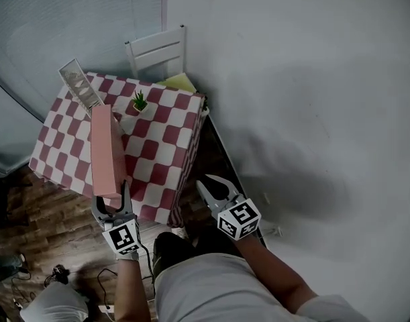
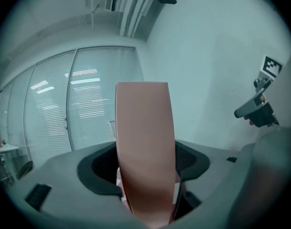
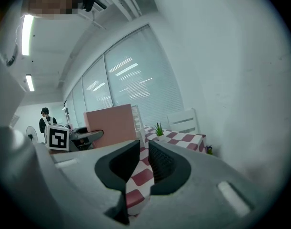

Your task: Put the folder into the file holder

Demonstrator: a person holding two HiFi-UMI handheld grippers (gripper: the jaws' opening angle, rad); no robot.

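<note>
Above the checkered table point(image 1: 171, 154), the left gripper point(image 1: 112, 196) clamped the near end of the pink folder point(image 1: 105, 149), held on edge short of the far-corner file holder point(image 1: 80, 86), so its leading edge likely needed lining up with a slot; the right gripper point(image 1: 215, 188) hung empty, jaws barely parted.

Folder point(image 1: 105, 149): matt pink card; tbl cover point(image 1: 158, 139): cloth (checked); floor point(image 1: 50, 220): wood planks.

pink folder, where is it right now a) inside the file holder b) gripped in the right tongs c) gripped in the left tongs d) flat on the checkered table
c: the pink folder sits edge-on, clamped in the left tongs, while the right tongs hold nothing.
</note>
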